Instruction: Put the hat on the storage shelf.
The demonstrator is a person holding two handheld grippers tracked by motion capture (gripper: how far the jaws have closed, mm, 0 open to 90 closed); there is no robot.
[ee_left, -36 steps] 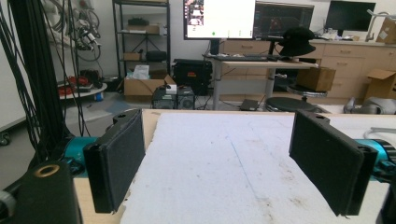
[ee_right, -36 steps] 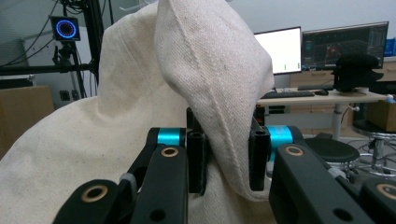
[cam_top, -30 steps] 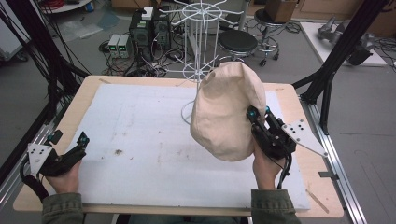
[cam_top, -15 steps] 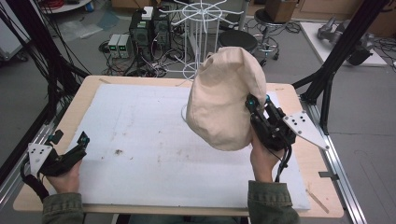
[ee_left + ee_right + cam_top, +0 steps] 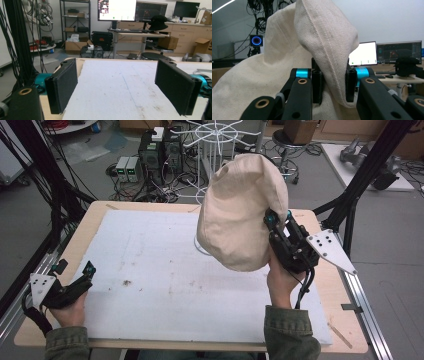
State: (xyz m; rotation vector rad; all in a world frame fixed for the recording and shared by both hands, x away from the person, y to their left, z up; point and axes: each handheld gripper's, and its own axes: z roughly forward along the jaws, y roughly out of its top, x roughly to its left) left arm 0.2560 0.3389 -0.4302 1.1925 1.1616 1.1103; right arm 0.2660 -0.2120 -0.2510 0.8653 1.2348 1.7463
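A: What's hard to make out?

B: The cream fabric hat (image 5: 242,215) hangs in front of the right gripper (image 5: 274,222), so in the high view its jaw tips are mostly buried in cloth. The white wire rack (image 5: 216,150) beyond it is partly covered by the hat too, and its base is hidden.

A: And the grip itself?

B: The right gripper view settles it: the jaws are pressed nearly together, pinching a folded edge of the hat (image 5: 324,50) between the pads. The hat droops to the left of that gripper, clear above the counter (image 5: 320,285).

A: The other hand?

B: The left gripper (image 5: 75,272) sits low at the counter's near left corner, jaws spread wide with nothing between them (its own view looks straight across the bare white mat (image 5: 120,92)).

A: Surroundings?

B: The mat (image 5: 150,270) is white foam with a few brown smudges, well left of the right gripper. Beyond are cables, desks and monitors (image 5: 117,10).
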